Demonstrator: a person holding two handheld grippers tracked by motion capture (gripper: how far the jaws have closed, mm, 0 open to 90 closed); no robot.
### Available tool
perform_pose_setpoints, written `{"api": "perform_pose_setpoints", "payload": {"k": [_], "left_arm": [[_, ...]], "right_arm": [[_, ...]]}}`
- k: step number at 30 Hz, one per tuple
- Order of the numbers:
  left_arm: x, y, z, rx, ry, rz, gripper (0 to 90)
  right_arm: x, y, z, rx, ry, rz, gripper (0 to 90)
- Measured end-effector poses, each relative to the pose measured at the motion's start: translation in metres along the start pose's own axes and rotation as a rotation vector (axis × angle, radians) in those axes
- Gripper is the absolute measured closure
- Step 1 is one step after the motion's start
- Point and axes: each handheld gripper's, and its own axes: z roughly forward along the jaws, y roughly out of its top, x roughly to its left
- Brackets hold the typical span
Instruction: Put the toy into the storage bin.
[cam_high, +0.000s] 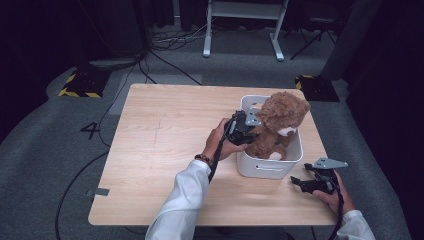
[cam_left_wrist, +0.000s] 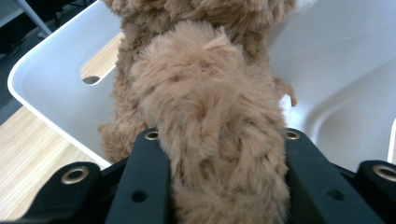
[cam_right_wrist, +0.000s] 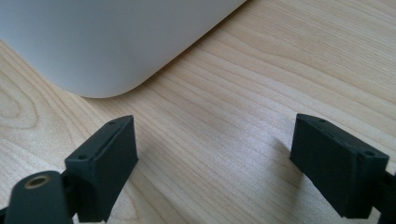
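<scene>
Brown plush fills the space between the jaws of the left gripper (cam_left_wrist: 219, 154): the teddy bear (cam_high: 278, 124) sits upright in the white bin (cam_high: 270, 167) on the right half of the wooden table (cam_high: 165, 135), and the jaws still squeeze a limb or flank of it, the fur bulging out on both sides of them. No earlier look is needed to judge the risk: the bear stands taller than the bin's walls, its head well above the rim, so once the grip lets go it could tip over the edge, or the fur could snag on a jaw and drag the toy back out as the hand pulls away. The right gripper (cam_right_wrist: 215, 163) rests on the table just beside the bin's near corner, jaws wide apart with nothing between them, and a careless nudge from it could shove the bin.
</scene>
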Motion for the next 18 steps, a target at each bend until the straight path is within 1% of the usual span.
{"api": "perform_pose_setpoints", "payload": {"k": [6,10,14,15,18], "left_arm": [[-0.0009,-0.0007,0.0001,-0.006,-0.001,-0.023,59.2],[-0.001,-0.0004,-0.0014,-0.01,-0.001,-0.036,55.8],[-0.0025,0.0005,-0.0049,-0.017,0.012,-0.054,48.0],[-0.0026,0.0004,-0.0054,-0.021,0.009,-0.059,46.0],[-0.0026,0.0,-0.0068,-0.031,0.015,-0.077,42.9]], "right_arm": [[0.0,0.0,0.0,0.0,0.0,0.0,14.4],[0.0,0.0,0.0,0.0,0.0,0.0,14.4],[0.0,0.0,0.0,0.0,0.0,0.0,14.4],[0.0,0.0,0.0,0.0,0.0,0.0,14.4],[0.0,0.0,0.0,0.0,0.0,0.0,14.4]]}}
